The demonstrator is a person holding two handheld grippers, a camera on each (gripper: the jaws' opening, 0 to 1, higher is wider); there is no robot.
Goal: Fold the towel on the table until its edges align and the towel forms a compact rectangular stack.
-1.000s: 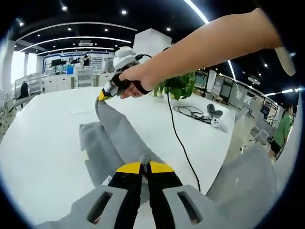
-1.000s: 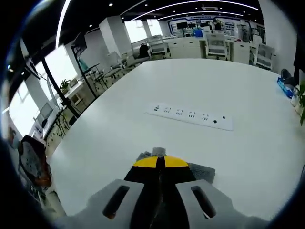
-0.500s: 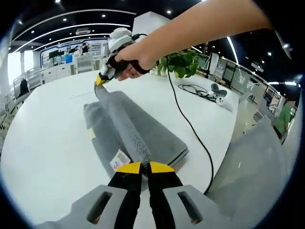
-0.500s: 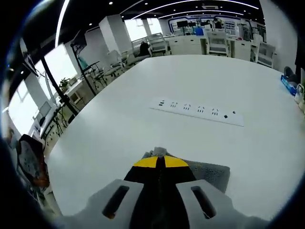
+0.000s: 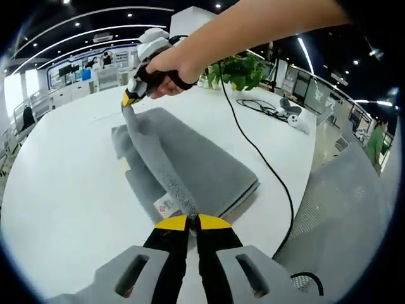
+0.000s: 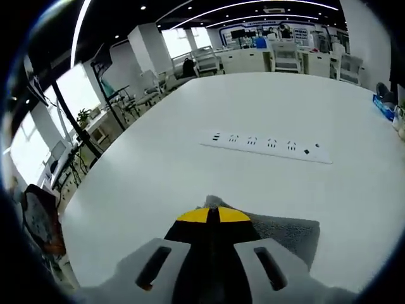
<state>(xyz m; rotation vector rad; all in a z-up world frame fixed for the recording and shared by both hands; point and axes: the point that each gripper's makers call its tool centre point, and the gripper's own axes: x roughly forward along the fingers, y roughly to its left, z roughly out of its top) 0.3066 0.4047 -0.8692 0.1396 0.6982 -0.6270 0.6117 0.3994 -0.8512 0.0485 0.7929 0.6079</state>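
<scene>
Left gripper view: the folded grey terry towel [image 5: 190,168] lies on the white table [image 5: 57,202] at the picture's centre. The left gripper [image 5: 193,223], at 6 o'clock, meets the towel's near edge; the right gripper [image 5: 131,97], at 11 o'clock, meets its far edge. A potted green plant [image 5: 239,71] stands behind at 1 o'clock.

Right gripper view: a long white power strip [image 6: 269,145] lies beyond the towel at 1 o'clock.
</scene>
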